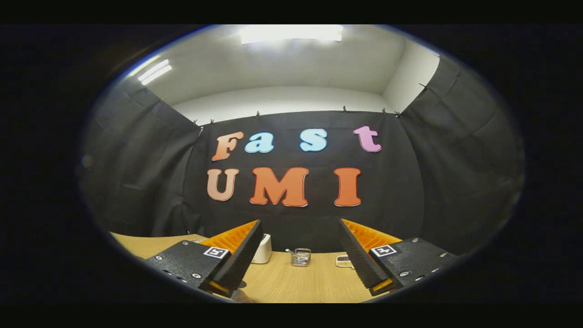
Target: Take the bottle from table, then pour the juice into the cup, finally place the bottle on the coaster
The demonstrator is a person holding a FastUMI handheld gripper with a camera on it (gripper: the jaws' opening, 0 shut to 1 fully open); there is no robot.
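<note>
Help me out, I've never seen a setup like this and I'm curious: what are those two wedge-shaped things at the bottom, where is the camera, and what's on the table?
The camera rides on a hand-held two-finger gripper and looks forward along its fingers, which are the two ridged wedges you see. A person carries it; there is no robot arm. The fingers stand wide apart and hold nothing. Below them is a light wooden table in a booth walled with black cloth. Beyond the fingers sit a small clear glass container with metal bits inside, a white rounded box partly behind the left finger, and a small flat white dish with dark contents by the right finger.
</note>
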